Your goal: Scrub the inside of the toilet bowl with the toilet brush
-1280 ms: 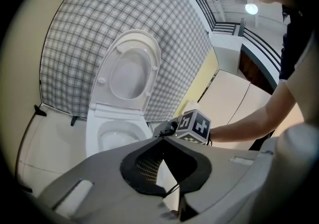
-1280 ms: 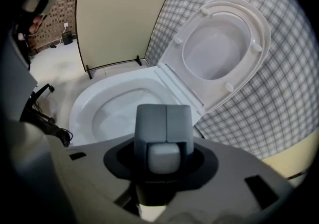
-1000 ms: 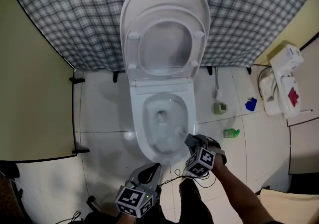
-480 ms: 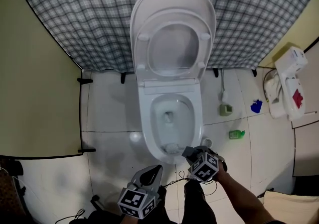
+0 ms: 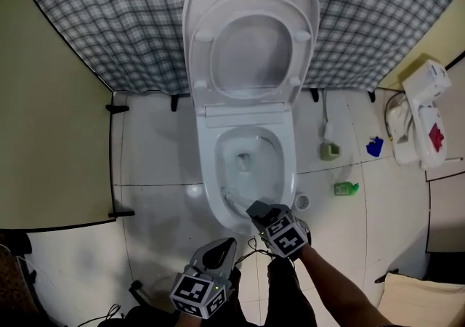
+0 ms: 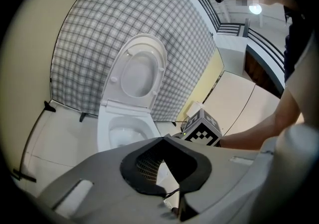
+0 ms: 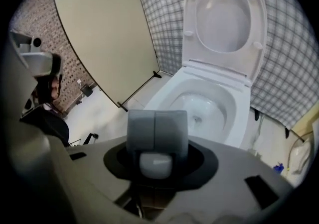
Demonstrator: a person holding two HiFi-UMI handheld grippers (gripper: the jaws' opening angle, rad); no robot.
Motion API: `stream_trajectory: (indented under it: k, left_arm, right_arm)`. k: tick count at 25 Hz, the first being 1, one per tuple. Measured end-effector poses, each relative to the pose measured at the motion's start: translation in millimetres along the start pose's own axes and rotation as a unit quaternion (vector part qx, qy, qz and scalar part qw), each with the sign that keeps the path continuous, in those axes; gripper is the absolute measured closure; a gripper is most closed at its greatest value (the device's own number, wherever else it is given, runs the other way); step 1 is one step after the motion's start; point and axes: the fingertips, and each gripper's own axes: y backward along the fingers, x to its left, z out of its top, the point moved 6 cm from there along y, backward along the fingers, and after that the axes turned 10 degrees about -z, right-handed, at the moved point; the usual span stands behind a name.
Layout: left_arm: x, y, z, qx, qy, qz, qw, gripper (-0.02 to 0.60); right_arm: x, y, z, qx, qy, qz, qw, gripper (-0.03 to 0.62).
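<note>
The white toilet stands with lid and seat raised against the plaid wall. My right gripper hovers over the bowl's front rim, shut on the pale handle of the toilet brush. The handle slants down into the bowl's front left; the brush head is hard to make out there. In the right gripper view the two grey pads meet over the handle's rounded end, with the wet bowl beyond. My left gripper hangs low by my legs, shut and holding nothing, its jaws pointing at the toilet.
A green bottle, a blue item and a small grey-green item lie on the tiles to the toilet's right, near a round holder. A white unit stands far right. A beige partition closes the left.
My right gripper has swung from the bowl's right front to its middle front, and the brush has swept leftward inside the bowl. The left gripper has stayed low.
</note>
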Motion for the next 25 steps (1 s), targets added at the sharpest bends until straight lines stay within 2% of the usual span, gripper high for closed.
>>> stream_trajectory:
  k: [6,13,19,25]
  left_arm:
    - [12.2,-12.6,-5.0,0.016,-0.002,-0.006,0.9999,0.594]
    - [28.2,-19.4,-2.1,0.019,0.000,-0.002,0.9998,0.594]
    - [42.7,-20.0,-3.4,0.025,0.009,0.005,0.9996,0.594]
    - [44.8,-30.8,-4.7,0.030,0.014,-0.003,0.9994,0.594]
  right_arm:
    - [-15.1,-25.3,17.9,-0.049,-0.065,-0.021,0.996,0.413]
    - [-39.0,-57.2,42.2,-0.104,-0.129,-0.067,0.984,0.413]
    - [-61.2,-66.4,63.3,-0.112,-0.099,-0.129,0.980,0.418]
    - [-92.3,-62.2,62.4,-0.107,-0.087,-0.167,0.976,0.418]
